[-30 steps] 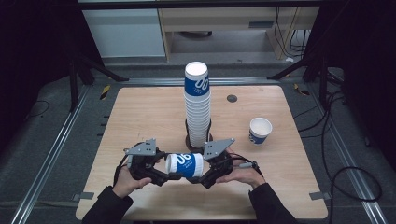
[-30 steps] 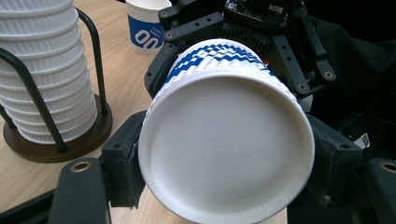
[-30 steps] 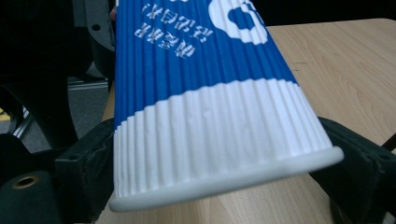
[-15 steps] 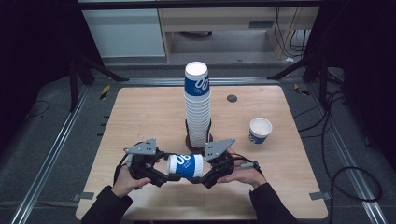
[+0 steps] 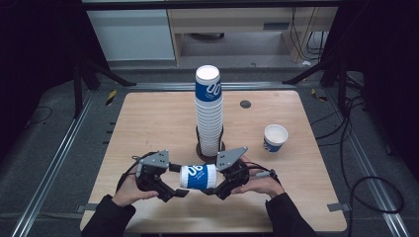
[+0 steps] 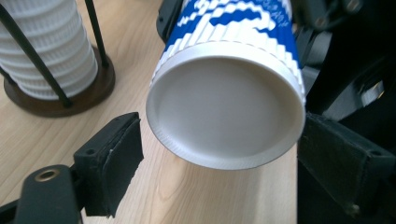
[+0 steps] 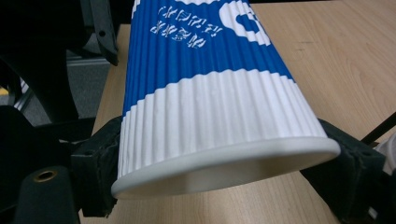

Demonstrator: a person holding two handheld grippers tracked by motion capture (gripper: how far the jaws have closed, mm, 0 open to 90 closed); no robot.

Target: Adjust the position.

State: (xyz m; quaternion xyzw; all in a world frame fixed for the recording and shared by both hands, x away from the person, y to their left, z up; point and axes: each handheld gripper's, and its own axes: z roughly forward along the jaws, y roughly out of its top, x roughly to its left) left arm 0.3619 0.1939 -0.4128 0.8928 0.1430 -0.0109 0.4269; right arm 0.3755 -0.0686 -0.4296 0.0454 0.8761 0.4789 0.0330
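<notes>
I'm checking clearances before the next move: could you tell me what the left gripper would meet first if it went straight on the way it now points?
Most likely the base of the paper cup: it lies sideways right ahead of the left gripper, between its open jaws, and the right gripper holds its far end.

Surface (image 5: 148, 123): a pale wooden tabletop with rounded corners, set on a dark grey floor between two metal rails (image 5: 54, 158). Tall stack of ribbed paper cups (image 5: 209, 113): white, the topmost banded in blue, standing upright in a black wire holder on a round dark wooden base (image 6: 70, 100) near the middle of the surface. Single paper cup (image 5: 274, 138): upright, mouth up, white with blue print, well to the right of the stack. Small dark round disc (image 5: 245, 104): flat on the wood behind that cup, toward the far edge. Background: pale cabinets (image 5: 133, 34) and loose black cables (image 5: 365, 187) on the floor at right.
</notes>
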